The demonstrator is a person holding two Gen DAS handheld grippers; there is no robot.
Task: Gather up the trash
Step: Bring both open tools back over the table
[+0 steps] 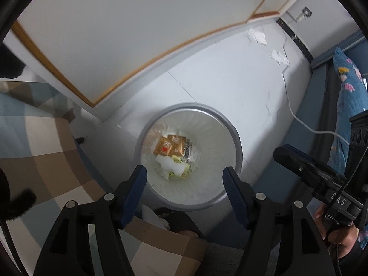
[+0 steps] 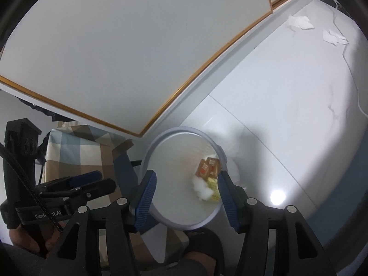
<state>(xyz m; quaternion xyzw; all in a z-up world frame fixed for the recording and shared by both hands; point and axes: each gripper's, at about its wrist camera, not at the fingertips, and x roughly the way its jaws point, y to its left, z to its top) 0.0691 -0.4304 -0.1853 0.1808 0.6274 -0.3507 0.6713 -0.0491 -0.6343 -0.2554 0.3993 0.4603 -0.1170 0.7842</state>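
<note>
Only left wrist shows floral bedding [image 1: 349, 87], both grippers [image 1: 185, 179] [image 2: 186, 188] open and empty above the bin [image 1: 237, 142].

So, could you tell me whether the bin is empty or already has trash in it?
Not empty: the bin holds brown wrappers and white tissue at its bottom, well below the rim.

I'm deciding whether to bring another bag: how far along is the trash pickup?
Done: wrappers and a tissue lie in the bin. In hand: nothing; the left gripper and right gripper are open above it. Left: two paper scraps on the floor by the wall.
</note>
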